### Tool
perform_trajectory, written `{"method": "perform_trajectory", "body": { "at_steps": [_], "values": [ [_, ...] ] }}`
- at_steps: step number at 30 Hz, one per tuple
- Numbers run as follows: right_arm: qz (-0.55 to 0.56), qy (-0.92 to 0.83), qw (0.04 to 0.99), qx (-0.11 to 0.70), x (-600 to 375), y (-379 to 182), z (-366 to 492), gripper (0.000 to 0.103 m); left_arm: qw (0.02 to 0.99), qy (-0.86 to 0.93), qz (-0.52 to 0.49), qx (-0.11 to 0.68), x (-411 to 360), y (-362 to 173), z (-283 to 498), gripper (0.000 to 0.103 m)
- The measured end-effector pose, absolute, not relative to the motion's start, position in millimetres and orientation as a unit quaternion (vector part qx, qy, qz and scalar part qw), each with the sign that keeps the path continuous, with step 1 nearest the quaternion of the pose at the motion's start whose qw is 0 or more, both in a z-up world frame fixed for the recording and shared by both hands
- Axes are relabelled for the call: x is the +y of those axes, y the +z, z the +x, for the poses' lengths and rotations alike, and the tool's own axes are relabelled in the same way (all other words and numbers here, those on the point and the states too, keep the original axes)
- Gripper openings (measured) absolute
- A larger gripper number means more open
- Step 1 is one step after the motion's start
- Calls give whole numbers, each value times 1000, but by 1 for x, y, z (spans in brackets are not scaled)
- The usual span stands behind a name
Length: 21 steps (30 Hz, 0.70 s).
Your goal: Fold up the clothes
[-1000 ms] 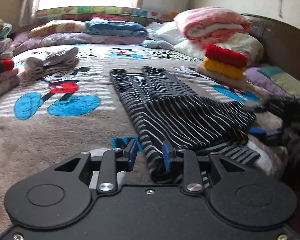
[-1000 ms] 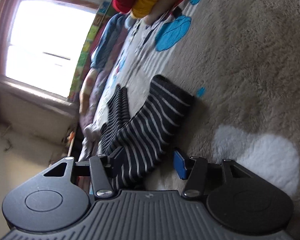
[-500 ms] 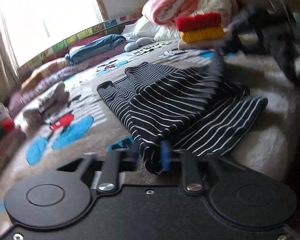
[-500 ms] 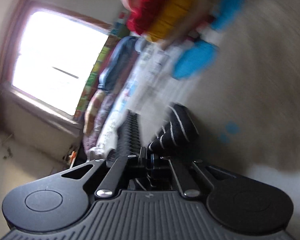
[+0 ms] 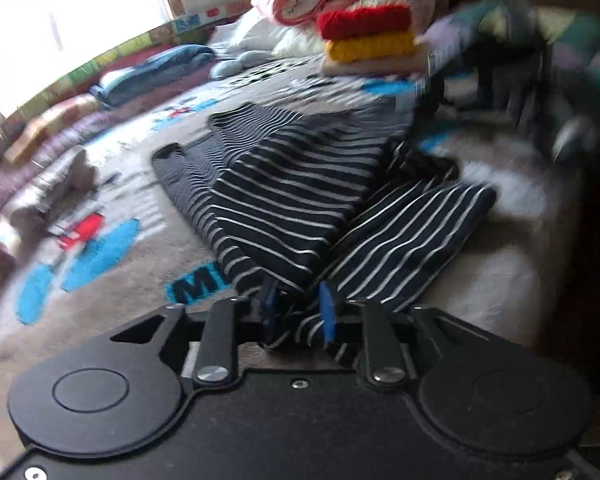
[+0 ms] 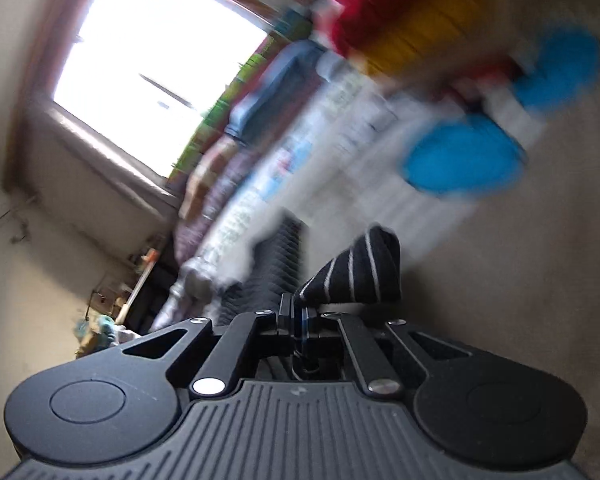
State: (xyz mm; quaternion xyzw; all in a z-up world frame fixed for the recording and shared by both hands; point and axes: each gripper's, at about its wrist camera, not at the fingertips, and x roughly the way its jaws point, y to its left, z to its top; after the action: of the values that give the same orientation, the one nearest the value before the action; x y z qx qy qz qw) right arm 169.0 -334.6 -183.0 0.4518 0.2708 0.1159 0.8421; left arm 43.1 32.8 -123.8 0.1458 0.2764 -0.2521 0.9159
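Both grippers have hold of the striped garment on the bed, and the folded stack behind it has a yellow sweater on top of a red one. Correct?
Not quite. The left wrist view shows the red sweater on top of the yellow sweater. The rest holds: the left gripper and right gripper both have the striped garment between their pads.

Left tongs opening, right tongs clamped

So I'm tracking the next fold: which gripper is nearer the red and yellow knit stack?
Right. The right gripper has the stack looming close ahead; from the left gripper the stack lies across the striped garment.
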Motion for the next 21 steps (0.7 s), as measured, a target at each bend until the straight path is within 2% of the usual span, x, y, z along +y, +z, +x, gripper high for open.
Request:
{"method": "perform_trajectory", "body": {
  "at_steps": [3,5,9,10,13,17,19,21],
  "values": [
    [485,119,825,264,-344,-209,156,4,927,-264,62,258,69,-107,45,25],
    [493,130,823,250,-346,-210,147,8,943,-228,20,242,91,-102,52,25],
    [505,136,819,235,-349,-212,140,12,959,-178,-7,220,103,-100,63,23],
    [508,136,819,231,-350,-211,140,15,960,-177,-4,215,99,-101,64,20],
    [512,135,818,224,-350,-212,138,18,954,-202,36,220,69,-109,65,20],
    [523,133,813,217,-353,-213,139,23,918,-219,148,295,26,-145,74,19],
    [532,129,810,212,-354,-213,139,27,920,-226,126,294,31,-133,74,19],
    [537,124,808,209,-355,-212,141,28,931,-236,104,257,40,-121,65,19]
  ]
}}
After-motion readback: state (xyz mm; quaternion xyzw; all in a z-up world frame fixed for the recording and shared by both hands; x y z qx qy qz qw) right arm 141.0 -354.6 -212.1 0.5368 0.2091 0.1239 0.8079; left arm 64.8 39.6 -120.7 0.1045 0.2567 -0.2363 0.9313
